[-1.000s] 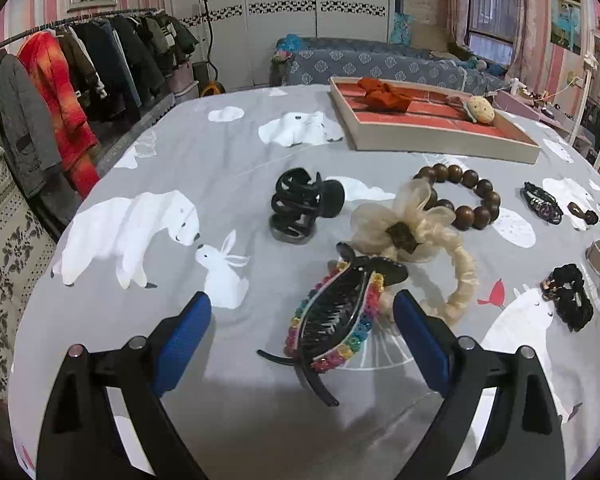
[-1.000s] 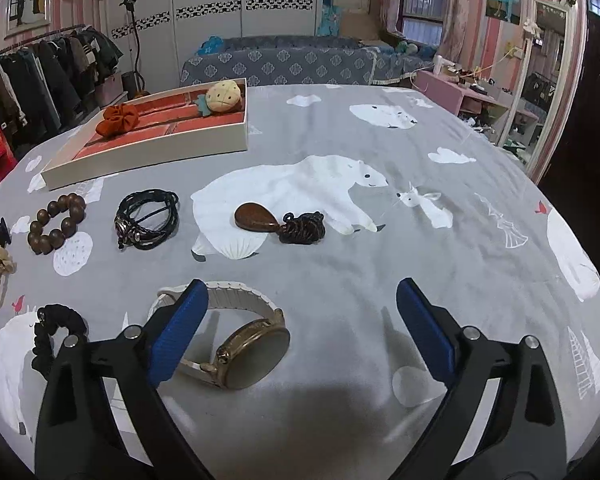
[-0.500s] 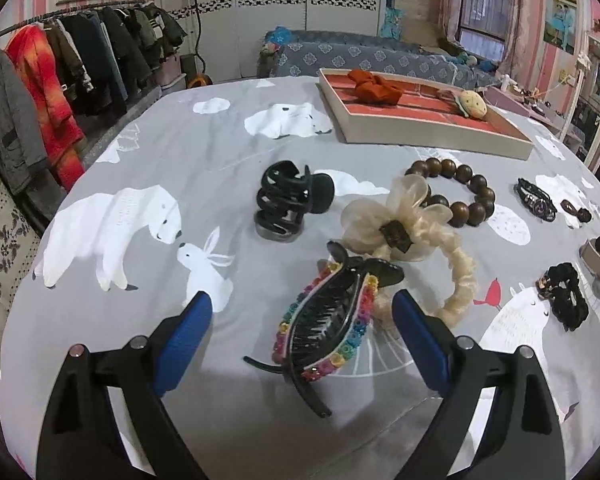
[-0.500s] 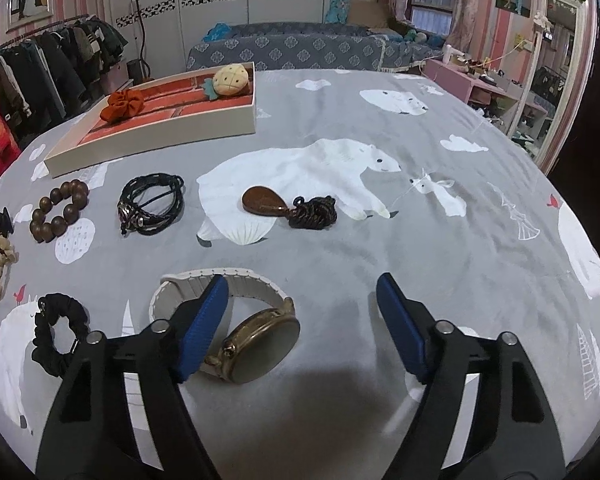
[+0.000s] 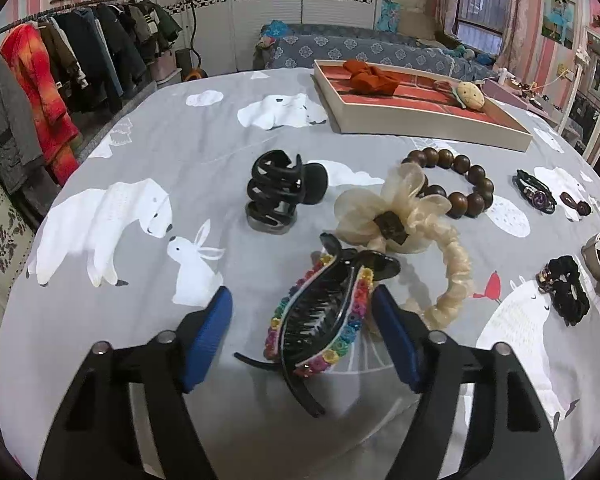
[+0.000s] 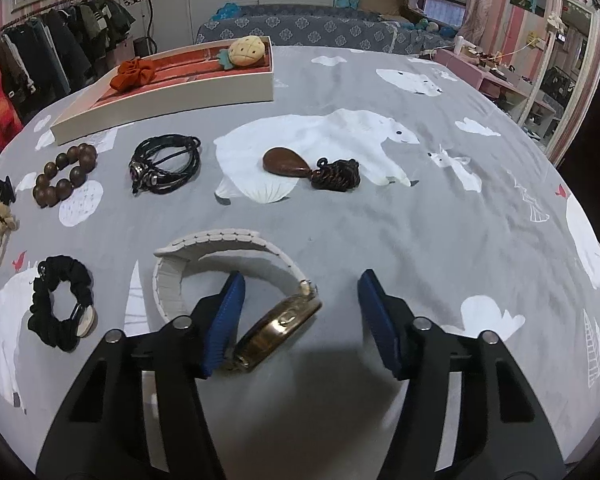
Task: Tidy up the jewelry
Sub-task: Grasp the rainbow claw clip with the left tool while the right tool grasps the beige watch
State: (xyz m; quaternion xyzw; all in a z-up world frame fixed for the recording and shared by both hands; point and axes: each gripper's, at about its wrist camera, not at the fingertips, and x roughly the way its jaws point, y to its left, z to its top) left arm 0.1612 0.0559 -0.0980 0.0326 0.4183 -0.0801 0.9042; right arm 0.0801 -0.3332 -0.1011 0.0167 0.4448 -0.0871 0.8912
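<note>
At the lower centre of the left wrist view, the rainbow-trimmed hair claw (image 5: pixel 324 312) lies on the bedspread (image 5: pixel 204 160) between the 2 blue pads of the left gripper (image 5: pixel 302 334). Its long axis runs from lower left to upper right, roughly along the fingers, so the pads face its 2 long sides. The jaws have just been closing; the right-hand pad sits just beside the beaded edge, the left-hand pad stands apart, and nothing is gripped yet.

In the lower centre of the right wrist view, the right gripper (image 6: pixel 300 316) straddles the gold watch (image 6: pixel 276 328), whose white strap (image 6: pixel 212 248) loops away toward the upper left. Its jaws have also just been closing: the left-hand pad lies against or inside the strap loop, the other pad is well clear, so no hold yet. The case tilts on edge, off-centre toward the left-hand pad.

The tray (image 6: pixel 164 100) waits at the upper left of that view.
</note>
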